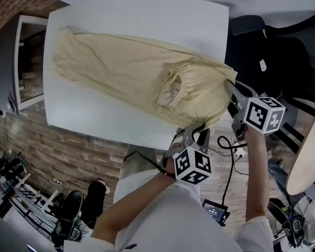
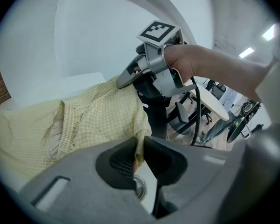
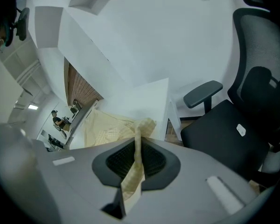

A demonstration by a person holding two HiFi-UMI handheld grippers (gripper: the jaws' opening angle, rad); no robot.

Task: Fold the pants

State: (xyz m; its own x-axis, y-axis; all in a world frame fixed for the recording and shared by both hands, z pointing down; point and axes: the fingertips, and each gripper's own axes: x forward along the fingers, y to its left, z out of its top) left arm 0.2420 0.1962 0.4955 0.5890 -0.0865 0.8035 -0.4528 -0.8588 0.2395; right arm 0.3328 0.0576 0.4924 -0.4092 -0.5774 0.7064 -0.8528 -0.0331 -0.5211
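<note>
Pale yellow checked pants [image 1: 131, 75] lie stretched across the white table [image 1: 142, 14], legs toward the far left, waist at the near right corner. My left gripper [image 1: 195, 133] is shut on the waist edge at the table's near edge; the cloth [image 2: 102, 120] runs down between its pads [image 2: 123, 160]. My right gripper [image 1: 230, 88] is shut on the other waist corner, at the table's right edge, and a strip of the cloth [image 3: 134, 164] is pinched in its jaws. The waist is lifted slightly off the table between the two grips.
A black office chair [image 1: 268, 51] stands right of the table, close to my right gripper; its seat [image 3: 224, 129] shows in the right gripper view. A brick wall [image 1: 68, 146] and cables lie below the table's near edge. A round pale tabletop [image 1: 307, 151] sits at far right.
</note>
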